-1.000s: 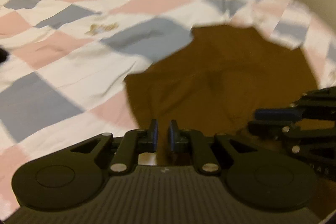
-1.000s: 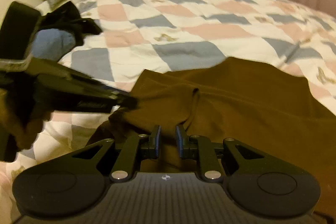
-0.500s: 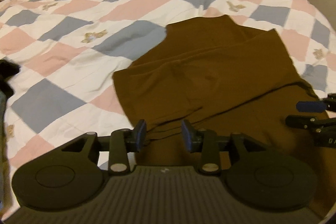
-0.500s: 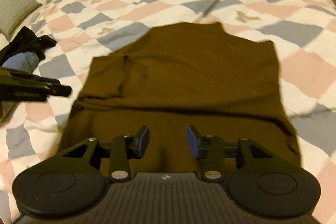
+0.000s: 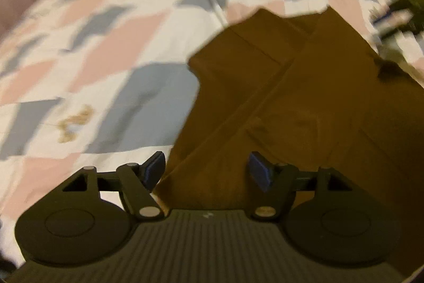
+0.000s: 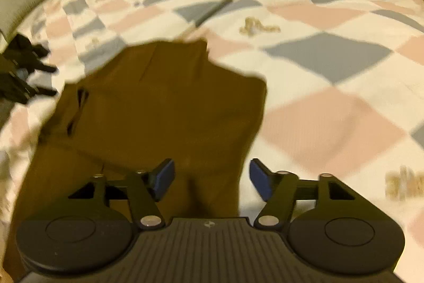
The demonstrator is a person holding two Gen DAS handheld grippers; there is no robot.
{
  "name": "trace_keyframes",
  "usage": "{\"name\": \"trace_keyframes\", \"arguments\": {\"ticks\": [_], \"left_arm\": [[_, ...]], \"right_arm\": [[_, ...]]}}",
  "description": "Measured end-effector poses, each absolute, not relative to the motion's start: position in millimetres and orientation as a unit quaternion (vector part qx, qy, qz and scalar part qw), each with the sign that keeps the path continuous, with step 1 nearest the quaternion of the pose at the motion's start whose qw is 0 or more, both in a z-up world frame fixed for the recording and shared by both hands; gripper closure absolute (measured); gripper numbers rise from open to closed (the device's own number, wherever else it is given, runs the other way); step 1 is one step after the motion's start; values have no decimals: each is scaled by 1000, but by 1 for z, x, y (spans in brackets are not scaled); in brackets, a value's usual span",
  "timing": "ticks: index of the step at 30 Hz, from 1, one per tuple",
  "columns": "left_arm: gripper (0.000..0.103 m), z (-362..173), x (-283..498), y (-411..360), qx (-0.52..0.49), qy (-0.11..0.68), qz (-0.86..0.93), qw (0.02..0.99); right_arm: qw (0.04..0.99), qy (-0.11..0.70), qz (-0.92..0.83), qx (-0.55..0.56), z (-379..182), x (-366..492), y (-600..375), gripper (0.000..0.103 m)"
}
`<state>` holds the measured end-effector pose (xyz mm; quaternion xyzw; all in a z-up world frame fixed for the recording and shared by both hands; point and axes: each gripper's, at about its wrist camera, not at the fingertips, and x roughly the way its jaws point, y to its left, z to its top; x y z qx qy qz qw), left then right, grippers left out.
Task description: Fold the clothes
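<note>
Brown garment (image 5: 304, 108), gripped a second ago, now lies released on the quilt (image 5: 106, 70); both tools (image 5: 206, 171) (image 6: 212, 177) are spreading, empty: fold laid.

Plain brown garment (image 6: 164, 108) ahead of the black right gripper (image 6: 212, 178) with blue pads (image 6: 164, 178). Beyond, bed quilt (image 6: 331, 65) checked in pink, grey-blue and white diamonds, small tan motifs. Grey pillow (image 6: 16, 4) far left.
</note>
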<state>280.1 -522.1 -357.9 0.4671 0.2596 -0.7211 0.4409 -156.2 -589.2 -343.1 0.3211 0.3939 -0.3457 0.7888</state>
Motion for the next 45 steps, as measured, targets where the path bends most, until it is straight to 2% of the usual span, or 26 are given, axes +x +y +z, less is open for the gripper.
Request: {"name": "trace_keyframes", "arguments": {"ticks": [3, 5, 8, 12, 14, 16, 17, 19, 20, 22, 24, 25, 26, 27, 28, 29, 30, 33, 38, 42, 45], "left_arm": [[34, -376, 286, -539, 490, 265, -720, 414], [28, -383, 292, -549, 483, 281, -725, 403], [29, -391, 299, -562, 470, 310, -737, 373], [52, -405, 302, -574, 464, 346, -748, 325], [57, -409, 304, -577, 463, 354, -751, 310], [47, -411, 307, -581, 466, 354, -748, 314], [27, -413, 309, -582, 468, 353, -745, 317], [23, -416, 311, -584, 469, 355, -743, 321], [24, -418, 311, -584, 466, 359, -744, 319], [35, -421, 309, -584, 460, 364, -747, 312], [58, -423, 305, -581, 456, 368, -751, 304], [63, -422, 303, -579, 455, 367, -752, 303], [71, -421, 300, -576, 457, 361, -754, 304], [76, -418, 297, -573, 460, 354, -755, 306], [78, -416, 295, -568, 464, 344, -755, 309], [83, -412, 292, -564, 468, 334, -756, 314], [85, -408, 291, -560, 469, 326, -757, 318], [88, -390, 288, -548, 476, 293, -757, 338], [90, -337, 284, -509, 458, 251, -764, 379], [90, -287, 267, -443, 443, 222, -777, 389], [90, -269, 237, -376, 473, 193, -774, 373]], "right_arm": [[805, 379, -325, 319, -338, -154, -625, 22], [814, 376, -310, 315, -337, -149, -646, 18], [820, 387, -284, 312, -345, -140, -674, 14], [821, 403, -257, 314, -360, -129, -704, 13], [822, 406, -238, 320, -367, -125, -715, 13], [819, 414, -215, 333, -374, -122, -723, 12], [817, 419, -204, 339, -378, -120, -727, 12], [813, 432, -183, 345, -385, -117, -734, 12], [811, 440, -176, 344, -388, -115, -736, 12], [805, 458, -168, 337, -395, -111, -739, 12], [801, 469, -161, 335, -402, -110, -741, 12], [799, 473, -156, 337, -406, -109, -742, 12], [797, 477, -151, 338, -409, -109, -742, 15], [796, 480, -144, 340, -411, -108, -742, 24], [794, 482, -136, 345, -412, -108, -741, 29], [794, 483, -129, 346, -412, -108, -739, 48], [796, 483, -122, 344, -411, -108, -736, 84], [817, 470, -124, 311, -391, -111, -718, 89], [855, 429, -112, 271, -339, -137, -681, 89], [872, 412, -89, 249, -302, -172, -634, 90], [871, 422, -52, 244, -288, -194, -585, 91]]}}
